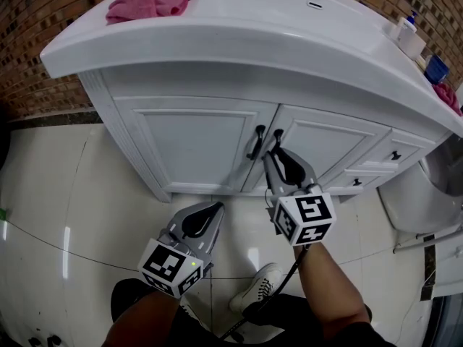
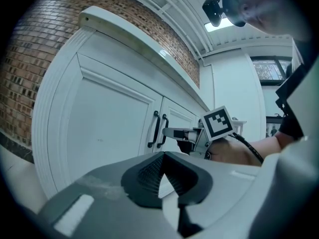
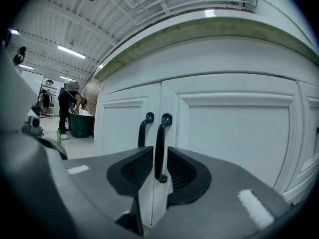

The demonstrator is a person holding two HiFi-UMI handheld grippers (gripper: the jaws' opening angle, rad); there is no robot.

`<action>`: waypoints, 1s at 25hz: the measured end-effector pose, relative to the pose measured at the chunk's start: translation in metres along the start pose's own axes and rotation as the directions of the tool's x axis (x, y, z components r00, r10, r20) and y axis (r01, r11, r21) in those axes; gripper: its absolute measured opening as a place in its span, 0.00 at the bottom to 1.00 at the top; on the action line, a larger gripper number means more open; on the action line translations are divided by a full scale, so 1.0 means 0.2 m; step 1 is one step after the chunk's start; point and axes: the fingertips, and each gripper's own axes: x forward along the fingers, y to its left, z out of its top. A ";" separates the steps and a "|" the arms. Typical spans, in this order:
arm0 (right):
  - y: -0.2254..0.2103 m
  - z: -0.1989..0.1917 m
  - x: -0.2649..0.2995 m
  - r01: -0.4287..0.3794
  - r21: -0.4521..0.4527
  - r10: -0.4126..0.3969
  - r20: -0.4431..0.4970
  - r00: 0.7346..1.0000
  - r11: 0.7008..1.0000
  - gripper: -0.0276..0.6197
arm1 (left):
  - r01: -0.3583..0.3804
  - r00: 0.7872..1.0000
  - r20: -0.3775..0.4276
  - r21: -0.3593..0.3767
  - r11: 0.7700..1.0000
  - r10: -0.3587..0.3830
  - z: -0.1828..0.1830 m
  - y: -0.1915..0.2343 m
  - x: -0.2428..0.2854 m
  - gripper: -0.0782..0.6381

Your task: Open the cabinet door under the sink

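Head view showed the white cabinet [image 1: 192, 143] under the sink top [image 1: 217, 31], both doors shut. Two black handles stood side by side at the doors' meeting edges. The right gripper [image 1: 275, 152] reached up to the right door handle [image 1: 277, 137], while the left gripper [image 1: 215, 208] hung lower, clear of the cabinet's bottom edge.

Left gripper view showed the left gripper [image 2: 162, 156] with its jaws pressed together on nothing, and the right gripper [image 2: 172, 132] level with the handles.

Right gripper view showed the right gripper [image 3: 159, 156] with jaws parted. The right door handle [image 3: 160, 133] ran upright between the pads with a slim gap on either side, and the left door handle [image 3: 143, 131] stood just outside them.

The step in hand looked like taking hold. Next, the jaws would need to close on the bar, then pull outward along the hinge's arc.
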 end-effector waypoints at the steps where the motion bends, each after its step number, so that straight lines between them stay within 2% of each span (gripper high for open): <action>1: 0.00 0.00 0.01 0.002 -0.004 -0.002 0.000 1.000 1.000 0.19 | -0.005 1.000 -0.001 -0.012 1.000 0.005 0.00 0.01 0.00 0.11; 4: 0.00 0.00 0.03 0.012 -0.008 -0.012 0.006 1.000 1.000 0.19 | -0.015 1.000 0.003 -0.040 0.999 0.015 0.00 0.04 0.00 0.11; 9: 0.01 0.01 0.03 0.018 -0.009 -0.018 0.002 1.000 1.000 0.14 | -0.008 1.000 0.021 -0.040 0.999 0.009 0.03 0.04 -0.02 0.11; 16: 0.00 0.00 0.01 0.020 0.048 -0.021 0.004 1.000 0.999 0.12 | 0.007 1.000 0.009 -0.048 0.999 -0.006 0.01 0.01 -0.02 0.11; 25: 0.04 -0.02 -0.09 -0.018 0.061 0.018 -0.012 1.000 0.998 0.12 | 0.028 1.000 0.011 -0.021 0.999 -0.028 0.02 -0.07 -0.04 0.11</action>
